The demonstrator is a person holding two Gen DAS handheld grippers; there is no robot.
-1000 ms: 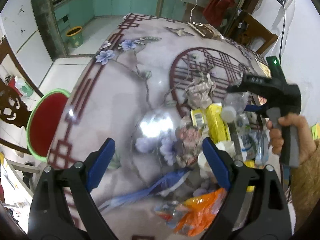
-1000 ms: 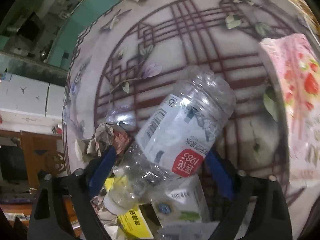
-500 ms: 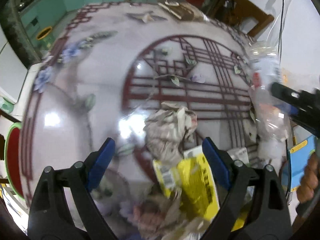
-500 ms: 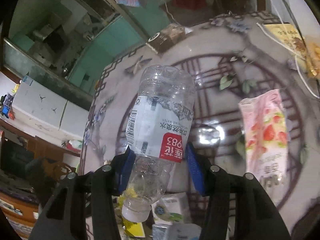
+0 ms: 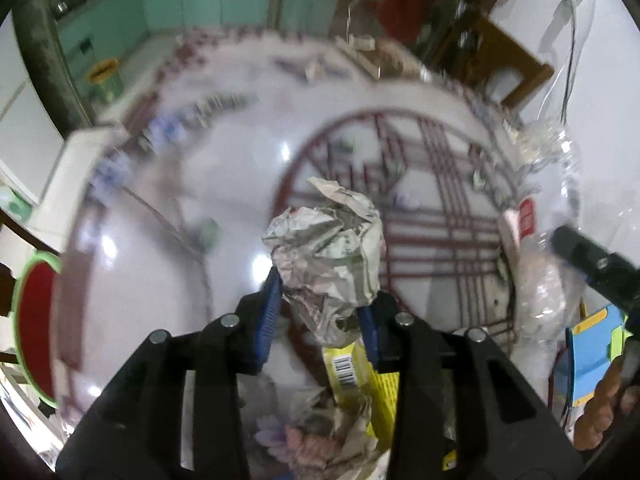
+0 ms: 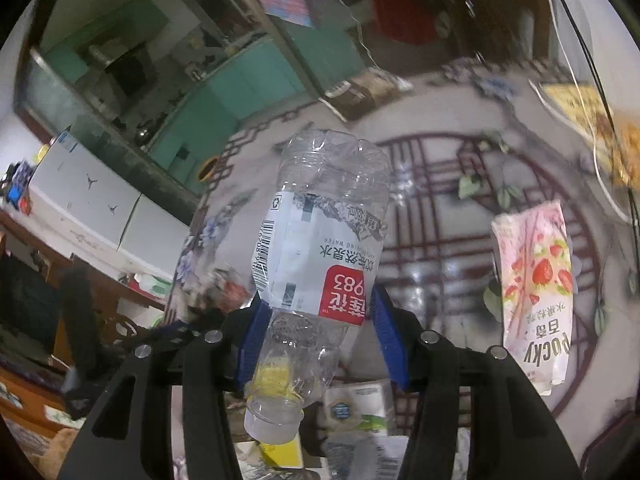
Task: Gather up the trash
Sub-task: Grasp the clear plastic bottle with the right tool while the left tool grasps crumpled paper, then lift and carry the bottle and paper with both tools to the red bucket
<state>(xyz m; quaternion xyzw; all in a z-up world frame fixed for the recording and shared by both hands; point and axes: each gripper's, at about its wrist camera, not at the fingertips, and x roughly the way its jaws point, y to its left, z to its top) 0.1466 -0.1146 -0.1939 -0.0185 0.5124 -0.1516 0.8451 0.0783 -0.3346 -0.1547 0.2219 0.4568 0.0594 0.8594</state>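
Marble-patterned, the round table [image 5: 224,184] is seen blurred and from a different angle than a second ago. Clear plastic, the crushed bottle [image 6: 320,256], earlier lying on the table among the trash, is now raised cap-down, clamped between the right gripper [image 6: 316,332] jaws. The crumpled paper ball [image 5: 328,252] is pinched between the left gripper [image 5: 320,312] jaws, which have just been closing.
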